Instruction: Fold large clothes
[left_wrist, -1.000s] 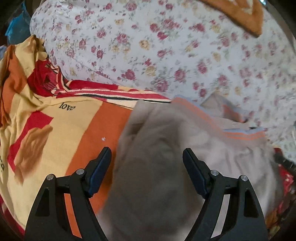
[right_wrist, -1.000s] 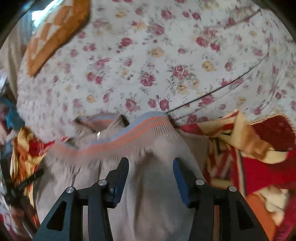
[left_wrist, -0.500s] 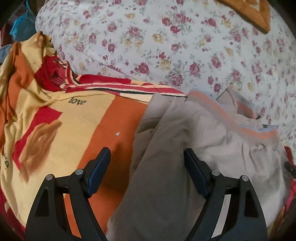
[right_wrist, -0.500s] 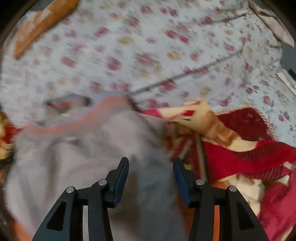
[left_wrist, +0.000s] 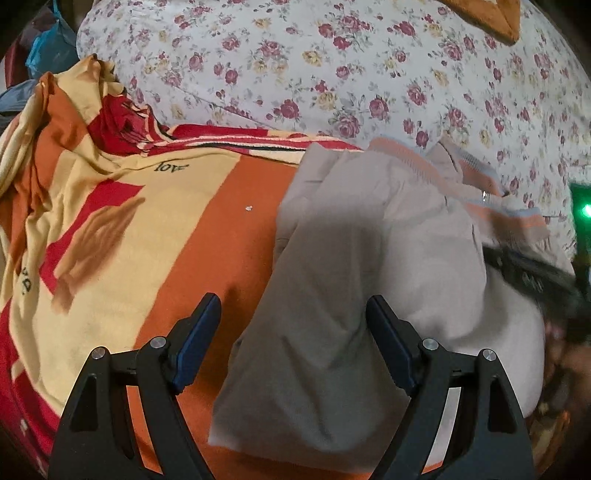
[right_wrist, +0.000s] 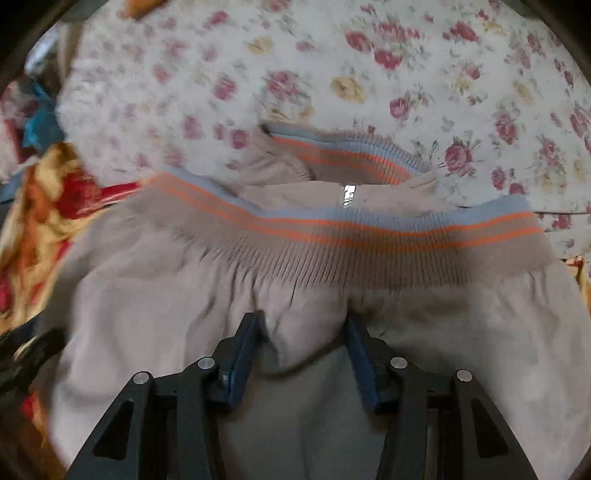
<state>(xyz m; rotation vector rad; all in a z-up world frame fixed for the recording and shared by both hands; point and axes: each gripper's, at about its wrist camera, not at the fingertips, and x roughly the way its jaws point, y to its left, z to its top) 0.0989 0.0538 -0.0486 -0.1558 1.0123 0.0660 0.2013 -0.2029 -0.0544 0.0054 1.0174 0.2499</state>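
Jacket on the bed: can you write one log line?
jacket: lying on blanket | left gripper: open, above jacket edge | right gripper: open, fabric between fingers

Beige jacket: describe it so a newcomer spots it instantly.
On the floral bedsheet lies an orange-yellow blanket; the beige jacket is spread over the blanket's right part. Unlike the patterned fabrics around it, it is plain beige, with a ribbed hem striped grey-blue and orange.

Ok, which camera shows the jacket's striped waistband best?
The right wrist view: the waistband spans the frame, ribs and orange stripes clear, just beyond the open right gripper. The left wrist view shows it only small and partial at the jacket's far edge.
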